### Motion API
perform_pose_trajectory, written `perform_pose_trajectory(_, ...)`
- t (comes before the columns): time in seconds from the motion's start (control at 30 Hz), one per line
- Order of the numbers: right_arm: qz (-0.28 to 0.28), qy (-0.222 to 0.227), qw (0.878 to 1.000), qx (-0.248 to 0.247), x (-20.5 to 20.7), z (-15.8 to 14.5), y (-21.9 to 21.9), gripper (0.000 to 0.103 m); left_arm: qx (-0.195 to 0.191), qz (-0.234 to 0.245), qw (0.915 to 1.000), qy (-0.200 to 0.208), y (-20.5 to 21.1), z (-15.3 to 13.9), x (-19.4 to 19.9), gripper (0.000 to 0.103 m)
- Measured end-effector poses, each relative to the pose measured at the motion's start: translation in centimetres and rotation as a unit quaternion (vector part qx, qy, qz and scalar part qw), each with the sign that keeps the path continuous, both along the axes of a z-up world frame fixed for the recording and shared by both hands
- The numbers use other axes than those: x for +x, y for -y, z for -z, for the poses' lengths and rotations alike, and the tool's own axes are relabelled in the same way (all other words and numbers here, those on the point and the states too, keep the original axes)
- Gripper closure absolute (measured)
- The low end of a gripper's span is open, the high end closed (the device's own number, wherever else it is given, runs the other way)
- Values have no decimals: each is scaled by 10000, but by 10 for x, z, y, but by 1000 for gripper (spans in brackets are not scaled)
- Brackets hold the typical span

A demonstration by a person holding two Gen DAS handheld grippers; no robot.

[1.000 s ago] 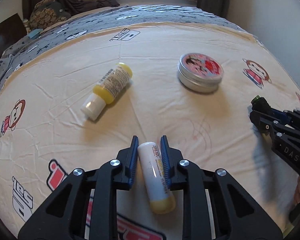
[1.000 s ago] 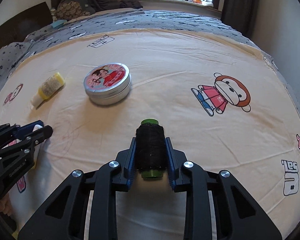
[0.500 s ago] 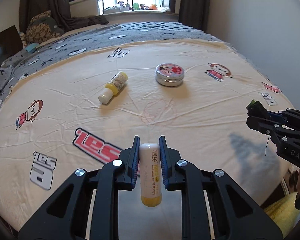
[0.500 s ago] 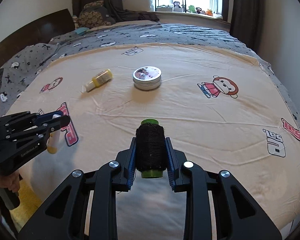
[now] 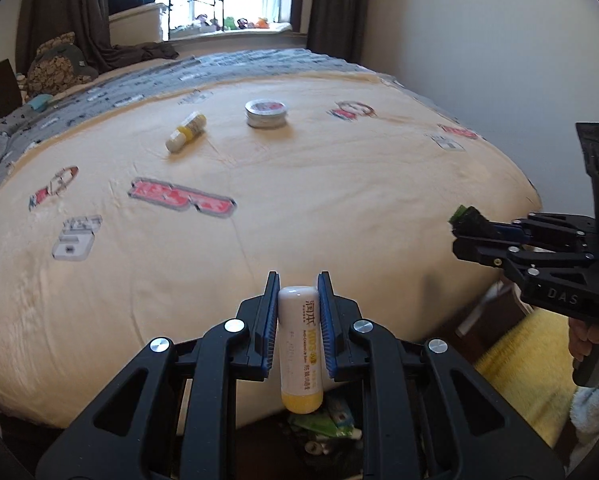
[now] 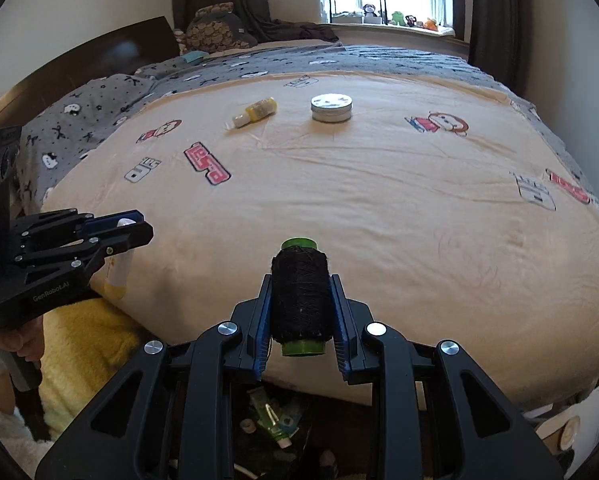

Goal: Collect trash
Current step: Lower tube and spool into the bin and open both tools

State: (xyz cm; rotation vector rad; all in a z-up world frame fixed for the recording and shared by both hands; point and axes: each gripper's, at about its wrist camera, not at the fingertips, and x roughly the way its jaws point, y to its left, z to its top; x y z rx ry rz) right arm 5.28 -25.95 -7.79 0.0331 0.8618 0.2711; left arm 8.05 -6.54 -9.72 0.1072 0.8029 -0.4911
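My left gripper [image 5: 298, 288] is shut on a white tube with a yellow cap [image 5: 301, 344], held over the near edge of the bed. My right gripper [image 6: 299, 292] is shut on a spool of black thread with green ends [image 6: 299, 296]. Each gripper shows in the other's view: the right gripper [image 5: 465, 226] at the right edge, the left gripper [image 6: 139, 224] at the left edge. Below both, a dark bin [image 6: 275, 420] holds several bits of trash. A small yellow bottle [image 5: 185, 132] and a round tin [image 5: 266, 113] lie far back on the cream sheet.
The bed [image 5: 259, 208] fills most of both views, with a grey printed cover [image 6: 99, 108] behind. A yellow fluffy rug [image 5: 527, 364] lies on the floor beside the bin. A wall stands on the right, a dark headboard [image 6: 99, 52] on the left, a window at the back.
Both grippers have pulled back from the middle of the bed to its near edge, each still carrying its object. The bin and the rug have come into view below.
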Motion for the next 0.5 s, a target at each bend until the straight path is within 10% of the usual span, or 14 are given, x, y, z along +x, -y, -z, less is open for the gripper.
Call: perform_pose_trajectory(0.5, 138, -1406, 9900, -46, -57, 123, -21, 76, 299, 153, 9870, -1573, 9, 136, -41, 85)
